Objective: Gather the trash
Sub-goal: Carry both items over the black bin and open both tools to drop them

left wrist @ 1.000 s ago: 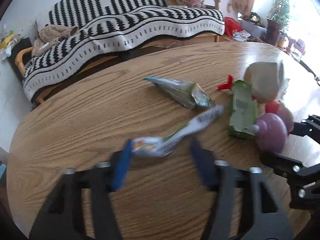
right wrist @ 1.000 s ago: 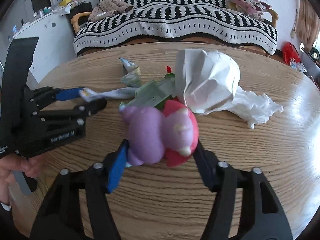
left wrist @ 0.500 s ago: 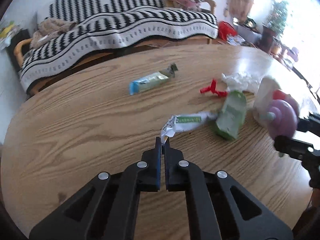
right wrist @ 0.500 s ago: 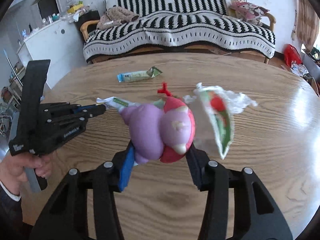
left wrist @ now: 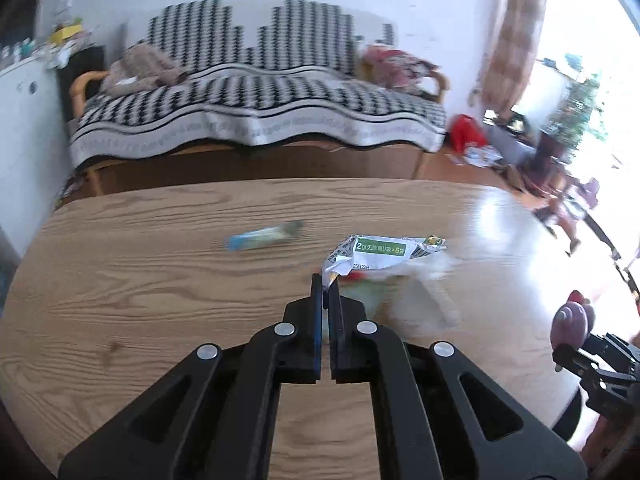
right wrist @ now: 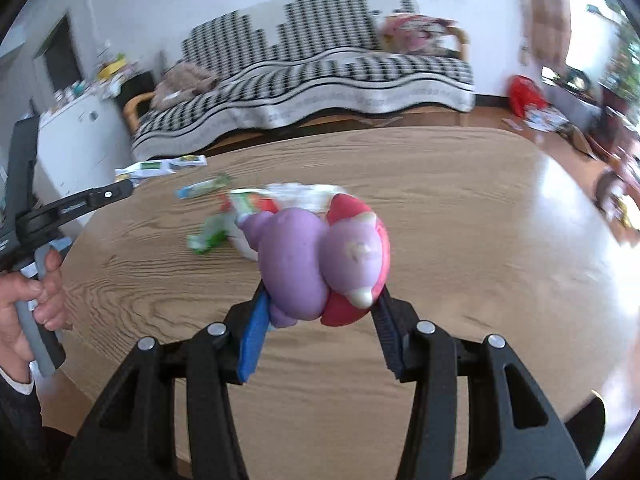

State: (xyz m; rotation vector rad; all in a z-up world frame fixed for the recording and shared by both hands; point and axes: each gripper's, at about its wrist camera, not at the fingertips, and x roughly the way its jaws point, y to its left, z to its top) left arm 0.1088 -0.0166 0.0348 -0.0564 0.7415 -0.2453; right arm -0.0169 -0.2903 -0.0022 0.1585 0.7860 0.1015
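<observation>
While the left claw (left wrist: 327, 280) is clenched on one end of a crumpled white and green wrapper (left wrist: 380, 254), that wrapper hangs in the air above the wooden surface (left wrist: 140, 280), clear of the grain. Beyond the wrapper, a blue and green snack packet (left wrist: 264, 238) lies flat on the surface, blurred. Just behind and below the wrapper sits a blurred heap of green, red and white litter (right wrist: 240, 216); its parts cannot be told apart. The right claw (right wrist: 320, 312) is grasping a purple and red soft toy (right wrist: 320, 260), both pads pressed on its sides, lifted off the surface on the near side of the heap. A hand (right wrist: 24, 304) grips the left tool's grey handle. Past the surface's far edge stands a sofa under a black-and-white throw (left wrist: 260, 96).
</observation>
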